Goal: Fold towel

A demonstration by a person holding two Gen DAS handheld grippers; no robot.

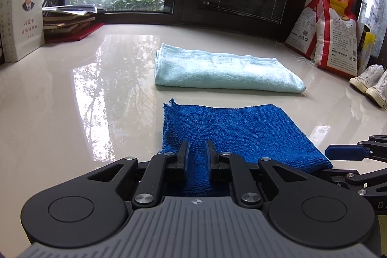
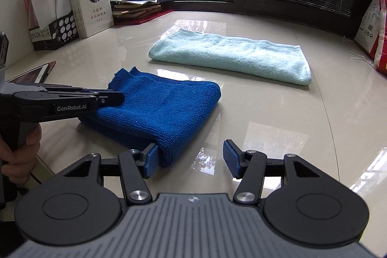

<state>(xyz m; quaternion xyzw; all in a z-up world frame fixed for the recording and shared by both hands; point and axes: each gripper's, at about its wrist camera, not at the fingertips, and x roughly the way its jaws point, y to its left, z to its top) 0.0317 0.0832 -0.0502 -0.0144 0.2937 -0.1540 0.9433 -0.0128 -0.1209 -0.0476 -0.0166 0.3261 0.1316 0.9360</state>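
While the left gripper (image 1: 197, 152) holds its jaws narrow over the near edge of the folded blue towel (image 2: 159, 110) on the table (image 2: 278, 137), the right gripper (image 2: 191, 158) stands wide open at its corner, with a light-blue towel (image 2: 229, 57) at 12 o'clock and books (image 2: 89, 9) at 10.

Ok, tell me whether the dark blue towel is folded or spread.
Folded: the dark blue towel lies in stacked layers with a rounded fold edge on the table, far corners doubled.
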